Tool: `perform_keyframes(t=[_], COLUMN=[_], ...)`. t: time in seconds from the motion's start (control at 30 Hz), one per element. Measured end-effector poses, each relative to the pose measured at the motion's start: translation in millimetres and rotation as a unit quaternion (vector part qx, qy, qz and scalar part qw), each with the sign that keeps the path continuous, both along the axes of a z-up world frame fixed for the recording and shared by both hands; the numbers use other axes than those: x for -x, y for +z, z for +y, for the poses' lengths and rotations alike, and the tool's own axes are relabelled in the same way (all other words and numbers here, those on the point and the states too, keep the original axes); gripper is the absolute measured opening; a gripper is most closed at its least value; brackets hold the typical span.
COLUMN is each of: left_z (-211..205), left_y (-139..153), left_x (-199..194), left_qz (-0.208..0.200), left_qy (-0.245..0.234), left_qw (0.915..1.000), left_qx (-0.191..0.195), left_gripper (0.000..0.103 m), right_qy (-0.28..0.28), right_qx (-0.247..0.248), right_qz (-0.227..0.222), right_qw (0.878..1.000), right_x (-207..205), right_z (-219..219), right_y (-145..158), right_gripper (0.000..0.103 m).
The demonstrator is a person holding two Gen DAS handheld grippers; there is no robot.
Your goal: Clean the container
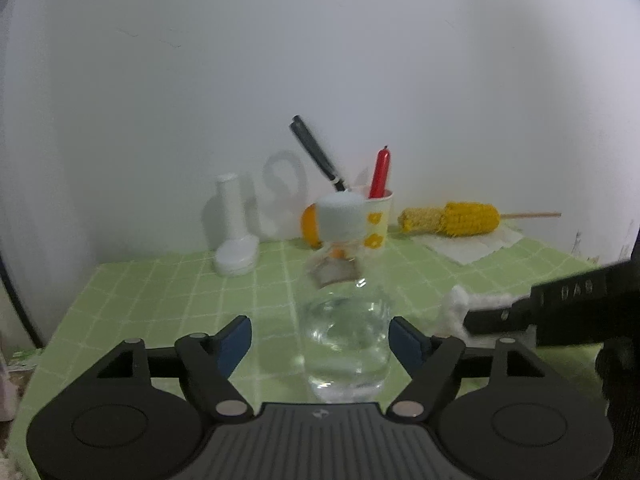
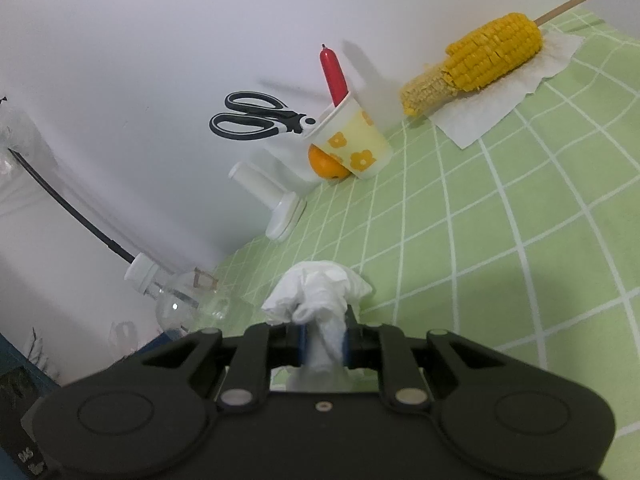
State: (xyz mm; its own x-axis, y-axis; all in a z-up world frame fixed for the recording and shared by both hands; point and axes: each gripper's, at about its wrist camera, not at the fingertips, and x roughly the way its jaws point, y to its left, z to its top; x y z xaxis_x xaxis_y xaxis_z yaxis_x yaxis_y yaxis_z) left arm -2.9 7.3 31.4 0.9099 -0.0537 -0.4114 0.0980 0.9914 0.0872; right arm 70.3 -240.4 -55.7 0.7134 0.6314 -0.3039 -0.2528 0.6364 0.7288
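A clear glass bottle point(image 1: 346, 344) with a white cap point(image 1: 343, 216) and a small tag at its neck stands upright on the green checked tablecloth point(image 1: 160, 292). My left gripper point(image 1: 320, 338) is open around the bottle's body. The right blue pad point(image 1: 404, 340) sits at the glass, and the left pad point(image 1: 236, 342) stands clear of it. My right gripper point(image 2: 324, 344) is shut on a crumpled white tissue point(image 2: 320, 292). In the left wrist view the tissue point(image 1: 458, 304) hangs just right of the bottle. In the right wrist view the bottle point(image 2: 188, 304) is at the lower left.
Along the white wall stand a flowered paper cup point(image 2: 352, 148) holding scissors point(image 2: 248, 120) and a red stick point(image 2: 334, 76), an orange point(image 2: 324, 164), and a white vase-shaped piece point(image 2: 276, 200). A half-eaten corn cob point(image 2: 480, 60) on a skewer lies on a paper napkin point(image 2: 500, 108).
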Motion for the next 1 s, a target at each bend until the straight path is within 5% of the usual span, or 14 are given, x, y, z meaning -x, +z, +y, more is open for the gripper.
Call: perform_keyframes(t=[0.2, 0.3, 0.57, 0.87, 1.0], left_z=[17.2, 12.3, -33.7, -33.8, -37.9], left_y=[-0.2, 5.2, 0.1, -4.8, -5.5], left_x=[8.1, 8.4, -17.9, -26.5, -32.5], left_qz=[0.008, -0.001, -0.009, -0.004, -0.004], left_qy=[0.049, 0.034, 0.019, 0.038, -0.012], left_qw=[0.9988, 0.999, 0.9997, 0.9989, 0.9993], left_qx=[0.002, 0.029, -0.009, 0.026, 0.035], left_gripper=[0.077, 0.081, 0.082, 0.06, 0.06], right_qy=[0.004, 0.005, 0.005, 0.005, -0.001], right_qx=[-0.003, -0.004, -0.005, -0.004, -0.004], right_qz=[-0.002, -0.001, 0.0, -0.002, -0.005], right_qw=[1.0, 1.0, 1.0, 1.0, 1.0], right_x=[0.4, -0.2, -0.3, -2.8, -2.1], right_z=[1.5, 1.5, 0.7, 0.1, -1.3], right_y=[1.0, 0.0, -1.2, -1.6, -1.4], right_gripper=[0.016, 0.016, 0.016, 0.016, 0.016])
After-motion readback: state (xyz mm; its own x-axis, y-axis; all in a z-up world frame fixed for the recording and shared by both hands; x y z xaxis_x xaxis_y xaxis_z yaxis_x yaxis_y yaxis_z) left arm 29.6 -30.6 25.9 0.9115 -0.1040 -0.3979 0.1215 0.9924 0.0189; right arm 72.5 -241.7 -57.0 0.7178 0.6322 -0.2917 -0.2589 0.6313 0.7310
